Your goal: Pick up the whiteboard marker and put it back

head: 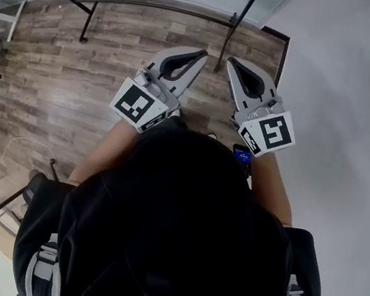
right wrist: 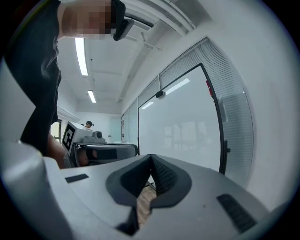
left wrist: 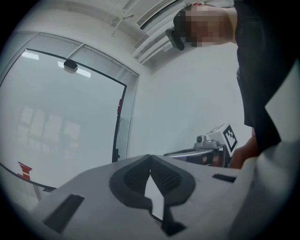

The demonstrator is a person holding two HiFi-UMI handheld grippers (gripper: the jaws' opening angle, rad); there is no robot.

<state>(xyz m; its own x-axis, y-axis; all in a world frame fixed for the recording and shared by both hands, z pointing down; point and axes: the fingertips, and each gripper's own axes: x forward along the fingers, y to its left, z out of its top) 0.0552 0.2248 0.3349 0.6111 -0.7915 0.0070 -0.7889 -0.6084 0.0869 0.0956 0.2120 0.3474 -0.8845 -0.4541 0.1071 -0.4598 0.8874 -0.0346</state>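
Pressed together and empty: left gripper (head: 201,54), right gripper (head: 230,60). No marker in any view; cannot tell where it lies. Risk of arriving with jaws closed and knocking the marker away, or of bumping the board (right wrist: 187,126) while searching.

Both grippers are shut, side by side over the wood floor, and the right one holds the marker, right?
Not quite. The right gripper is shut on nothing: the right gripper view shows its fingers meeting with no marker between them. The left gripper is shut too, both side by side over the wood floor.
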